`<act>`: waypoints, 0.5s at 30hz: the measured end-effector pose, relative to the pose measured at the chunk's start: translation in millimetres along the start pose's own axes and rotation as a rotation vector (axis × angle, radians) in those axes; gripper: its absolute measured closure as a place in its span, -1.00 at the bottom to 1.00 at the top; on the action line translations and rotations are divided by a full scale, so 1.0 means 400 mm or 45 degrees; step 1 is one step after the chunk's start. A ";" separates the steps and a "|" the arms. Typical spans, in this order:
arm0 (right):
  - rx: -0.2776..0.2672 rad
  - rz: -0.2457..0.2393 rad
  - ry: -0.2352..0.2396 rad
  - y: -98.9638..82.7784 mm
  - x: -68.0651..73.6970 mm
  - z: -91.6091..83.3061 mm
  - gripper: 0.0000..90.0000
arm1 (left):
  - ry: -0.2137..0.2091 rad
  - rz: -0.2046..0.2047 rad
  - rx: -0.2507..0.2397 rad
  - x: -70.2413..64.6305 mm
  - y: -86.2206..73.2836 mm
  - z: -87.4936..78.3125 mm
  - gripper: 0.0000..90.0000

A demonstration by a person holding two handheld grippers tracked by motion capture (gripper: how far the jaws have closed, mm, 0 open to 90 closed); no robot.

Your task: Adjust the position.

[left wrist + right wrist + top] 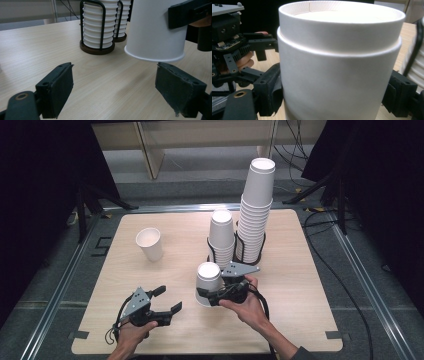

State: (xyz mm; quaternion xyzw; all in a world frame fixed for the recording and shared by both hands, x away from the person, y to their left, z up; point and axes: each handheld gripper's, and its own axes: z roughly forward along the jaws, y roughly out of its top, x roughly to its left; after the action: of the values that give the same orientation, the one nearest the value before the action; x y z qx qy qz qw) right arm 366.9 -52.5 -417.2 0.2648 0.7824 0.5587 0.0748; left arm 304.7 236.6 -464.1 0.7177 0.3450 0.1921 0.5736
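Near the middle of the wooden counter (300,270), the right claw (207,295) is closed around an upside-down white paper cup (208,282), its jaws pressing the cup's wall from both sides. From the right gripper view the cup (339,65) stands between the two black jaws with its base up, the recessed bottom showing inside the raised ring. In the left gripper view the cup's wide rim (153,58) looks slightly tilted and seems to sit just above the wood, though whether one edge touches cannot be told. The person's right hand (250,307) holds this claw from the near side.

Just behind the cup are two black wire holders standing side by side, each with an inverted pile of white cups: a short stack (221,237) on the left and a tall stack (255,210) on the right, which leans a little. The held cup is just in front of the short stack.

Off to the left, well apart from the stacks, a single cup (150,243) stands upright, mouth up, on its own.

At the near left of the counter, the left claw (165,300) is wide open and holds nothing, its jaws (56,92) spread above bare wood and pointing toward the held cup. The left hand (132,332) grips it from the counter's near edge.
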 end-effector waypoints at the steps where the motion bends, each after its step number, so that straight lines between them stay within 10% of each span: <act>1: 0.013 0.004 0.005 0.001 0.005 0.003 -0.60 | -0.005 -0.010 -0.008 -0.003 0.001 0.001 -0.68; 15: -0.012 -0.024 0.058 0.004 0.039 0.036 -0.59 | -0.124 -0.012 -0.023 -0.057 0.001 0.024 -0.68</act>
State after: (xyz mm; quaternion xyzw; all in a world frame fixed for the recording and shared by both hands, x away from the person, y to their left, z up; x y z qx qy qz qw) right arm 360.1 -32.3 -418.3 0.2440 0.7837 0.5677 0.0634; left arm 295.7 213.4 -463.4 0.7193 0.3184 0.1573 0.5971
